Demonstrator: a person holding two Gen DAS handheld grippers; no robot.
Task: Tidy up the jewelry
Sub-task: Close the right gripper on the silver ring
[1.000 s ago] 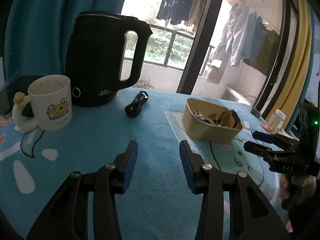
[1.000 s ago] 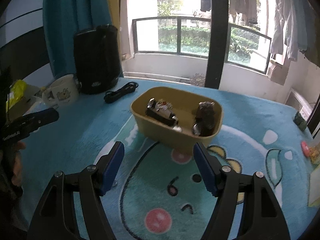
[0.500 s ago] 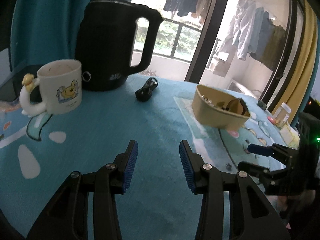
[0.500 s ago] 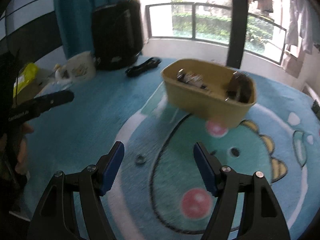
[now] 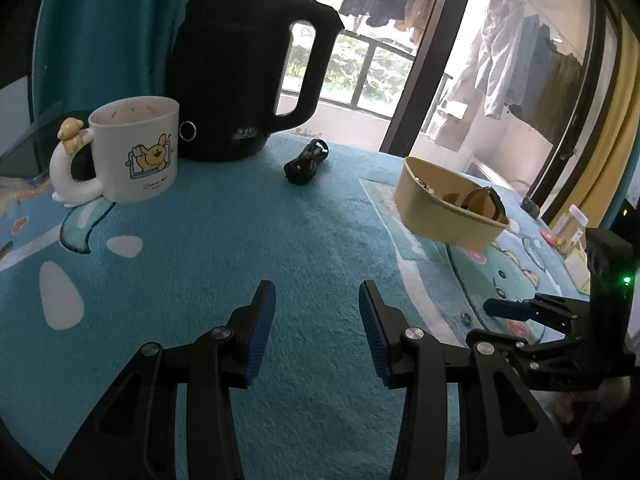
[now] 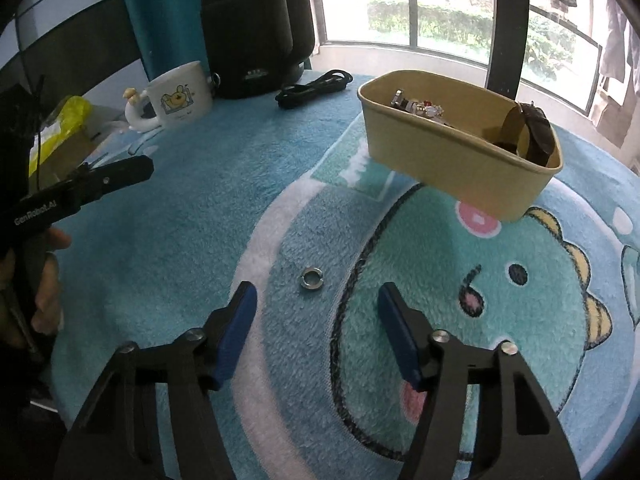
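A home is indicated: a cartoon fleece blanket (image 6: 168,216) is spread underfoot, a kettle (image 5: 240,76) and mug (image 5: 136,148) stand at 11 o'clock, laundry (image 5: 500,72) is hung at 1 o'clock.

Beige tub (image 6: 460,168): contents only partly seen; near wall hides most; small pieces (image 6: 420,109) too fine to identify. Dark strap item (image 6: 528,136): lower part concealed by tub wall. Black kettle (image 6: 256,28): top cut off in right wrist view. Left tongs (image 6: 132,170): one finger showing, the other hidden behind it.
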